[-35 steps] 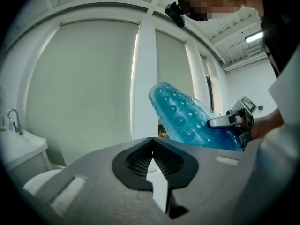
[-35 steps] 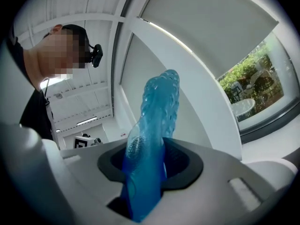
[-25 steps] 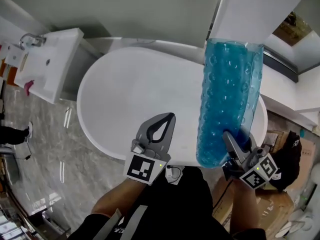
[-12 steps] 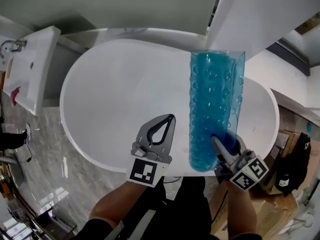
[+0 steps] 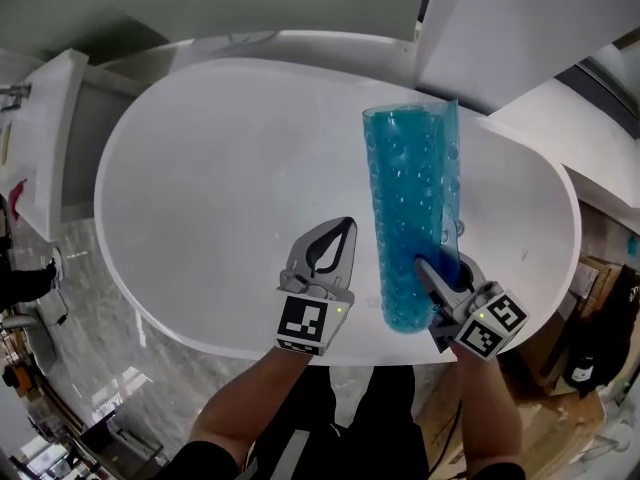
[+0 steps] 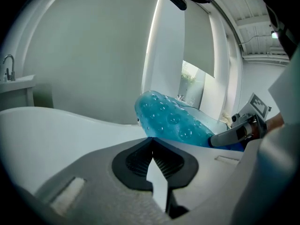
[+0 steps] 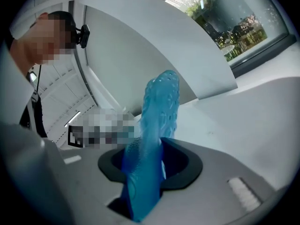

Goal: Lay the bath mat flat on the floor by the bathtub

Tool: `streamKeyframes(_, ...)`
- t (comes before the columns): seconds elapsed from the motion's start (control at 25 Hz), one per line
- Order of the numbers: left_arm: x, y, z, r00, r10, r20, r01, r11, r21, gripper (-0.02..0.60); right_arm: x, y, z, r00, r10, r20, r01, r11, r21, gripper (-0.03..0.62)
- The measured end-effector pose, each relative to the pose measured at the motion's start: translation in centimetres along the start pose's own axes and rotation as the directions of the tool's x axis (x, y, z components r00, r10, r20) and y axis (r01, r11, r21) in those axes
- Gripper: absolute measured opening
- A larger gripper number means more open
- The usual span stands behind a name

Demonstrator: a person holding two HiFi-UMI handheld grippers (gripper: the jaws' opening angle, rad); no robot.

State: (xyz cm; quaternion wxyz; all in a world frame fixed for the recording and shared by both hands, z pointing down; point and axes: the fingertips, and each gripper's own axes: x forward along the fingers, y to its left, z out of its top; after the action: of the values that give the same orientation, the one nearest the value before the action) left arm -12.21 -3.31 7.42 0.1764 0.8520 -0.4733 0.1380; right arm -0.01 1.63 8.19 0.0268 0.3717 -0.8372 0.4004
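Nearest to you, your right gripper (image 5: 436,273) is clenching its jaws on the near end of the blue bath mat (image 5: 408,208), while your left gripper (image 5: 342,230) is staying closed and empty beside it. Since a second ago the curled mat is drifting from the right end of the bathtub (image 5: 220,188) toward its middle, so you are still holding it above the tub, and it is not yet reaching the floor (image 5: 90,348).
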Motion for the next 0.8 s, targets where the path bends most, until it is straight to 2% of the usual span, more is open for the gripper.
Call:
streamKeyframes(0.28,4.1,0.9,-6.8,0.997,-0.023,-0.079,0.023,1.000,0.002,0.003,3.1,-5.9,-6.0,0.997,-0.057,-0.048,0.061,0.995,0.078,0.137)
streamKeyframes(0.56,8.4,1.6,-14.7,0.984,-0.043,-0.170,0.044,0.999,0.003,0.003,6.7,-12.4,-11.7,0.987,-0.097,-0.130,0.109,0.990,0.086,0.135)
streamKeyframes(0.8,9.5,2.6,-18.9,0.968,-0.060,-0.245,0.056,0.998,-0.024,0.003,9.0,-14.7,-15.4,0.975,-0.143,-0.172,0.163,0.981,0.105,0.135)
